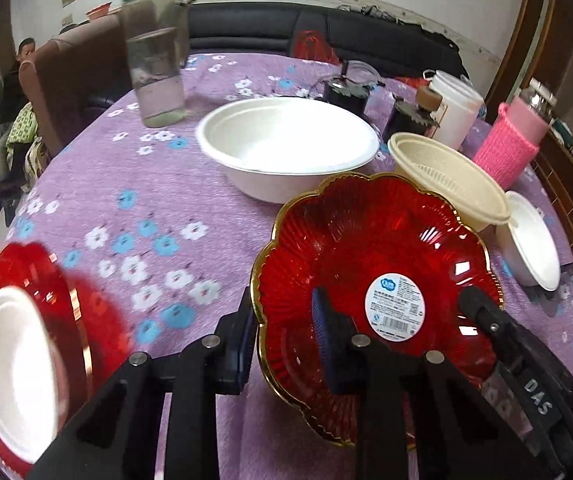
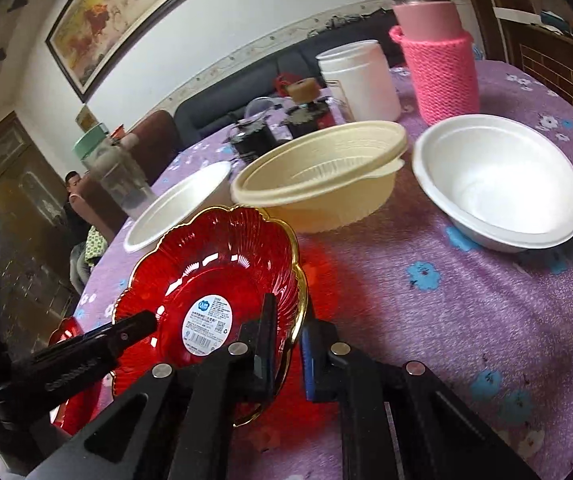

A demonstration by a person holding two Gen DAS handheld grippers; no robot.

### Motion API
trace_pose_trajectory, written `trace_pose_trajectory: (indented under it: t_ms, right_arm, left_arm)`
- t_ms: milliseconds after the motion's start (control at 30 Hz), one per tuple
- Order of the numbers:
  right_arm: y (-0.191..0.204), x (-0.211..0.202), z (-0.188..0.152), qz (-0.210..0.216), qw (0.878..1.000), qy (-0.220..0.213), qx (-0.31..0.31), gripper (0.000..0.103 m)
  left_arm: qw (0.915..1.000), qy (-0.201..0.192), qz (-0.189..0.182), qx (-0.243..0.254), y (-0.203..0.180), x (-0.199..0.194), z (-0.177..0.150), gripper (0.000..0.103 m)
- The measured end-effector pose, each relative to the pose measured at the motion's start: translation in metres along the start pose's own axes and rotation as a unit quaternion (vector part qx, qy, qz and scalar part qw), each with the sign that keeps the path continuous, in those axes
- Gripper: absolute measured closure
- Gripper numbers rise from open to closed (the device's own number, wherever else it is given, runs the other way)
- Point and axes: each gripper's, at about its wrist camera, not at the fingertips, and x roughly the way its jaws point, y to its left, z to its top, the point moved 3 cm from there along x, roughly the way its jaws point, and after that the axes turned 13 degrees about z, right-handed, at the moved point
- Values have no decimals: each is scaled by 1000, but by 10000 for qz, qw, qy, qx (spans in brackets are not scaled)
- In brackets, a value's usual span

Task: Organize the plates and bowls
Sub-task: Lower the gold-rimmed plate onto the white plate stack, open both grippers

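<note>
A red plate (image 1: 366,248) (image 2: 214,272) with a scalloped gold rim and a white label in its middle is held from both sides. My left gripper (image 1: 284,320) is shut on its left rim, one finger inside the plate and one outside. My right gripper (image 2: 290,332) is shut on the opposite rim. Each gripper shows in the other's view: the right one (image 1: 482,308), the left one (image 2: 138,324). A second red plate (image 1: 46,280) with a white dish (image 1: 14,360) in it lies at the lower left. Behind stand a large white bowl (image 1: 286,148) (image 2: 182,208), stacked cream bowls (image 1: 446,176) (image 2: 318,176) and a smaller white bowl (image 1: 534,240) (image 2: 498,188).
The round table (image 1: 146,208) wears a purple flowered cloth. At its far side stand a green-lidded water bottle (image 1: 154,52), a bottle in a pink knitted sleeve (image 2: 438,68), a white tub (image 2: 362,80) and dark jars (image 1: 346,92). A brown chair (image 1: 70,80) and a seated person (image 1: 26,50) are beyond.
</note>
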Motion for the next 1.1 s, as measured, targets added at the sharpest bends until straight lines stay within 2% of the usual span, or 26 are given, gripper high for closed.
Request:
trace_pose_trajectory:
  t_ms: [333,667,900,1100]
  right_arm:
    - [50,-5,-13,540,9985,79,-109,91]
    - [125,12,-36,975,9940,388,-300,91]
    - [182,46,-59,1123,9879,799,-707,90]
    - [211,77,-74,1039,9838,1070,-992,90]
  left_arm:
    - [9987,-339,-41,-389,56,-49,-13,77]
    - [9934,-566,121,-986,141,-84,-29,77]
    - [9873,-472,409,-1463,208,-83,-45,77]
    - [9832,-251,529,-1729,242,-66,-56,77]
